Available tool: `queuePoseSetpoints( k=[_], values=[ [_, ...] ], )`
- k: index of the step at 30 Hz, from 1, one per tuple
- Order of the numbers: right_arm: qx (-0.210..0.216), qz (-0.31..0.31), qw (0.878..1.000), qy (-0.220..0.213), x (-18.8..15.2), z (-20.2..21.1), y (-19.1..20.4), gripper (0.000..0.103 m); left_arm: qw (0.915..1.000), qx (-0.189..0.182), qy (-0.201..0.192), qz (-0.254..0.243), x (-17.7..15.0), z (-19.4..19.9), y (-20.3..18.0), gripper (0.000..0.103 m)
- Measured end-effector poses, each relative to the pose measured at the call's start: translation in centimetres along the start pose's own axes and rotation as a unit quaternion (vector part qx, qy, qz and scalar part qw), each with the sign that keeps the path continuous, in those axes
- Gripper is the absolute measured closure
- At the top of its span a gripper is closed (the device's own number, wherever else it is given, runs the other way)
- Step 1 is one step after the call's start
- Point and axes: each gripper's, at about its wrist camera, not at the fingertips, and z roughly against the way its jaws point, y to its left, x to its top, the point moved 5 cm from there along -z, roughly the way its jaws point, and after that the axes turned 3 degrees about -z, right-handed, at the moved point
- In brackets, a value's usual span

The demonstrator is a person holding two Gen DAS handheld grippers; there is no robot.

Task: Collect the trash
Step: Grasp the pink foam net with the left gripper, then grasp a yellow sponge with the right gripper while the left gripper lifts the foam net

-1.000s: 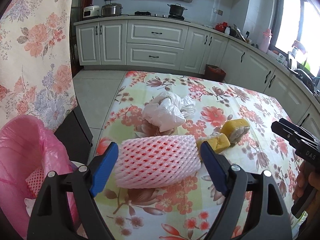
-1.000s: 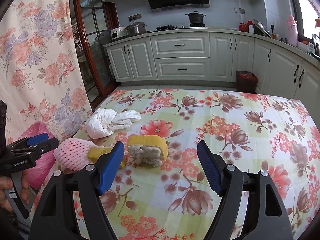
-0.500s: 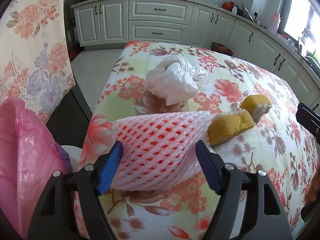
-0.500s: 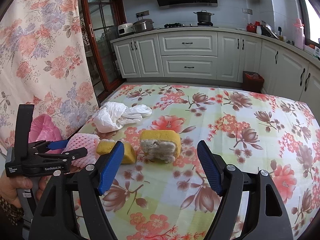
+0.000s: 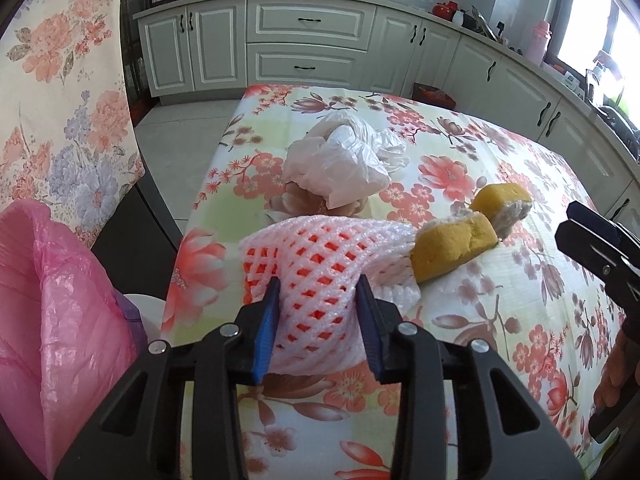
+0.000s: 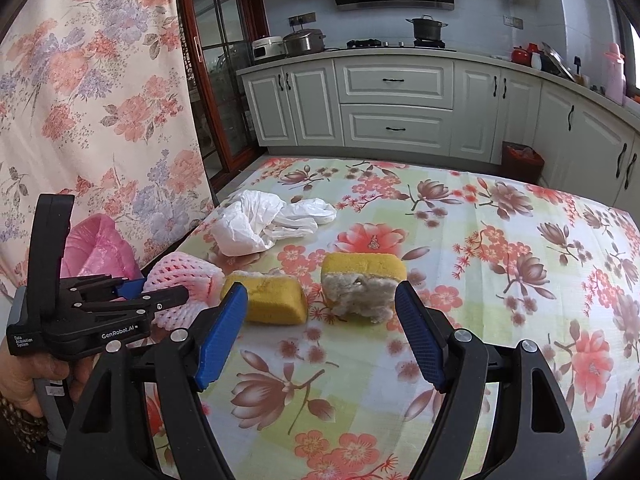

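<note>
Left claw is clenching on the pink foam net at the near left edge of the table.

The left gripper (image 5: 318, 322) is squeezing the foam net (image 5: 320, 264), its jaws having just been closing with the net between them, and the mesh is buckling between the blue pads. Since the net is soft and springy, the hold should stay deep and firm while lifting, then swing left to the pink bin bag (image 5: 60, 320) just off the table edge. The right gripper (image 6: 320, 332) is hanging released, its jaws wide, just short of two yellow sponge pieces (image 6: 362, 282). The nearer sponge piece (image 5: 454, 248) is touching the net's end and may get dragged. A crumpled white plastic bag (image 5: 340, 164) is lying just beyond on the flowered tablecloth (image 5: 500, 320).
</note>
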Motion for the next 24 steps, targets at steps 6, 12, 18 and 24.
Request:
queuePoseSetpoints(
  k=[6, 12, 18, 24],
  values=[
    [0.006, 0.005, 1.0, 0.007, 0.0, -0.9, 1.2, 0.031, 0.9999, 0.006, -0.016, 0.001, 0.3, 1.3, 0.4, 0.067],
    [0.011, 0.01, 1.0, 0.014, -0.1, -2.1, 2.5, 0.031, 0.9994, 0.011, -0.033, 0.008, 0.7, 2.8, 1.3, 0.067],
    [0.009, 0.011, 1.0, 0.026, -0.3, -3.6, 3.5, 0.031, 0.9984, 0.021, -0.052, 0.009, 1.2, 4.5, 2.2, 0.067],
    [-0.001, 0.015, 0.999, 0.041, -0.5, -5.3, 4.3, 0.031, 0.9966, 0.026, -0.076, 0.017, 1.6, 6.7, 3.2, 0.067]
  ],
)
